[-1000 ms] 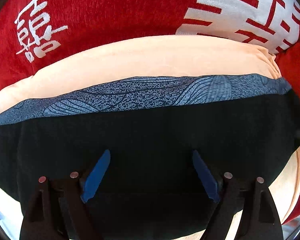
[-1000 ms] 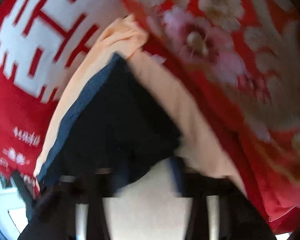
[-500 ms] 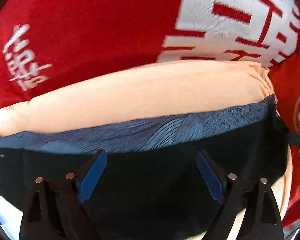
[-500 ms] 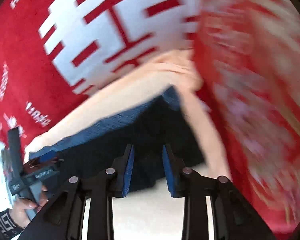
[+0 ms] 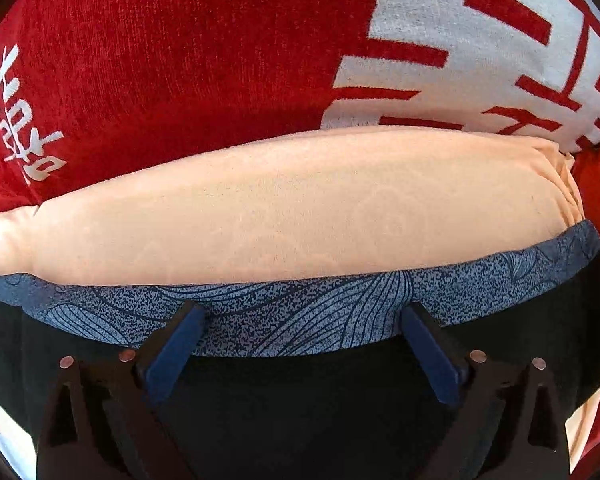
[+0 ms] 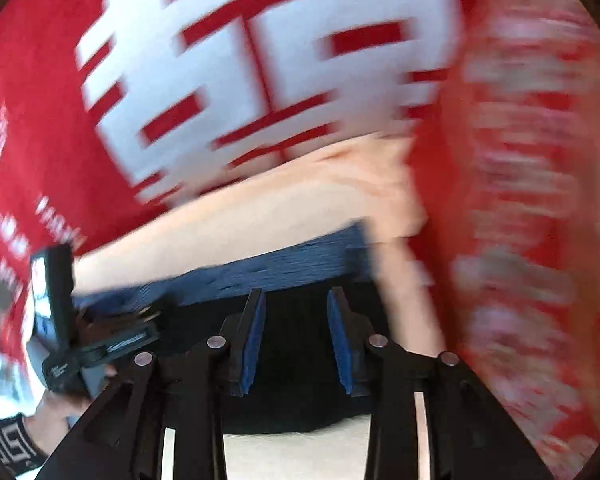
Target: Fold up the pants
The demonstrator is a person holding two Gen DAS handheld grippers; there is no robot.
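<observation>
The folded black pants (image 5: 300, 408) with a blue patterned band (image 5: 300, 320) along their far edge lie on a peach cushion (image 5: 300, 200). My left gripper (image 5: 300, 314) points down over the band. Its jaws are opening wide and hold nothing. In the blurred right wrist view the right gripper (image 6: 296, 298) hovers over the pants (image 6: 296, 364) near their right end, just short of the blue band (image 6: 284, 268). Its jaws are opening, with a narrow gap and no cloth pinched between the pads.
A red blanket (image 5: 160, 60) with large white characters lies behind the cushion. Red floral fabric (image 6: 520, 200) rises at the right. A person's hand (image 6: 52, 412) with a patterned cuff holds the other gripper at the right wrist view's left edge.
The left jaws have spread wider and slid forward from the black cloth to the blue band. The right gripper has rolled, opened and drawn back from the pants' corner.
</observation>
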